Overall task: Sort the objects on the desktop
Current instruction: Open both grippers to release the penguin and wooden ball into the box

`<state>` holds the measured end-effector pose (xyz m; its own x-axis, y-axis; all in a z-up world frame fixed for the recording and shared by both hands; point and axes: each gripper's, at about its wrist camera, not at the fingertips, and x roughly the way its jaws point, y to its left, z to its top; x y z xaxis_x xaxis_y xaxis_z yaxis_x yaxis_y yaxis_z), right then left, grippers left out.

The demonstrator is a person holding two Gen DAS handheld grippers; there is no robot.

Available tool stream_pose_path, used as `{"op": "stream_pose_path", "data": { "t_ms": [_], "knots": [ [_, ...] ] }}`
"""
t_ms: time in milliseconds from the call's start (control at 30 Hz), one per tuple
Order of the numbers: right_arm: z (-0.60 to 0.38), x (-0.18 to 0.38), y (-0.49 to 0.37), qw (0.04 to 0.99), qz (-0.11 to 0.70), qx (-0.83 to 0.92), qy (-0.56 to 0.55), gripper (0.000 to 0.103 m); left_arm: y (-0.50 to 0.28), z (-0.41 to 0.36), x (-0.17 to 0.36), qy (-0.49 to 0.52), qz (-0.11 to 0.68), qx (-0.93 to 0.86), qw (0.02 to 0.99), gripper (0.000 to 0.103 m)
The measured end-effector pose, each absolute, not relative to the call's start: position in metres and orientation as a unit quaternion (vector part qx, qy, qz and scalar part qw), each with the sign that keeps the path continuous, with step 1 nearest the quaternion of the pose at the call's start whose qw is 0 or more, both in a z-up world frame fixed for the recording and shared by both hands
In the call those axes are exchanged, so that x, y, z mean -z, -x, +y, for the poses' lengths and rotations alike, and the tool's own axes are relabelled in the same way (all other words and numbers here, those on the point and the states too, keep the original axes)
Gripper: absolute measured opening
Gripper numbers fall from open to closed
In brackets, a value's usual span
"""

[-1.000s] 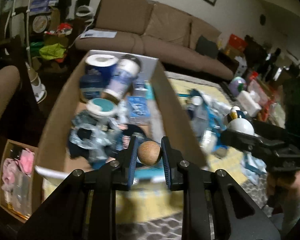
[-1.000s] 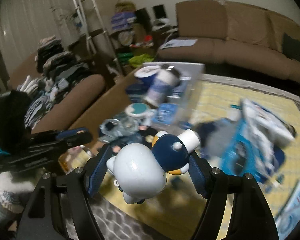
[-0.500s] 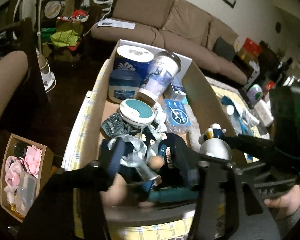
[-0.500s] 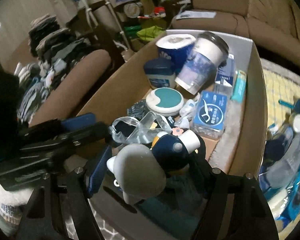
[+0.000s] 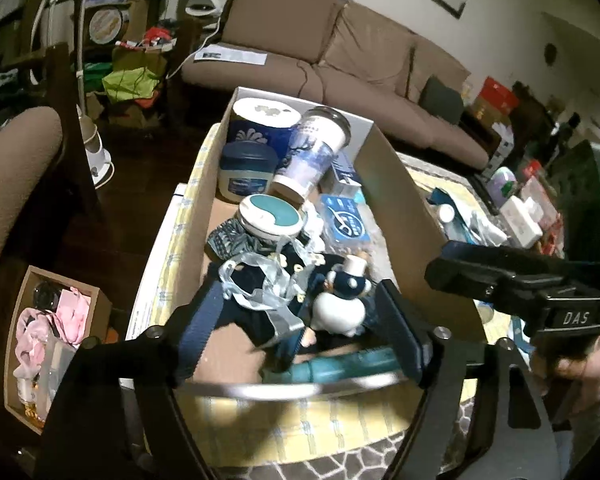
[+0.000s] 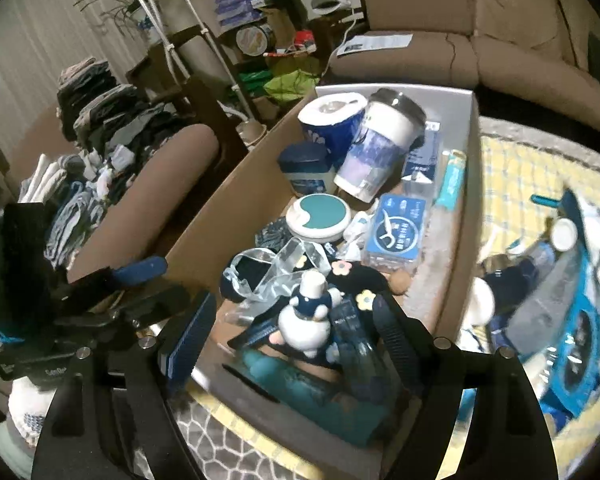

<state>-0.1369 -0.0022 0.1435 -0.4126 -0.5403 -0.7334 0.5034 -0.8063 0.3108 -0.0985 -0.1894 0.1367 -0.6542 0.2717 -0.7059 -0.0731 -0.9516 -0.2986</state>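
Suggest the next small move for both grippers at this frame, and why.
Probably lift both out of the cardboard box and swing toward the clutter on the yellow mat. The left gripper and right gripper are open and empty, the penguin figure lies loose in the box, and a bottle is still outside.

Your teal tube (image 6: 300, 384) at the near end of the cardboard box (image 6: 204, 224) is smeared by motion, and the box's near wall blurs with it in the left wrist view, so you cannot read any label. The penguin figurine (image 6: 306, 320) hides part of the dark cloth (image 6: 360, 284) beneath it. Right of the box, the blue packaging (image 6: 572, 300) streaks into a blur and the frame edge cuts it off. Your toilet roll (image 5: 262, 126) sits half hidden behind the blue jar (image 5: 248, 170).
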Motion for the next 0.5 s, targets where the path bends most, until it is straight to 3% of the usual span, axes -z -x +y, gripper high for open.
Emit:
{"op": "stream_pose_path", "data": {
  "t_ms": [233,500],
  "knots": [
    [0.011,-0.157,0.106,0.28,0.009,0.857,-0.433,0.091,0.071,-0.171,-0.15,0.392,-0.094,-0.91,0.101,0.098],
    [0.041,-0.151,0.07,0.238,0.01,0.871,-0.43,0.1,0.045,-0.155,-0.159,0.386,-0.065,-0.916,0.085,0.103]
  ]
}}
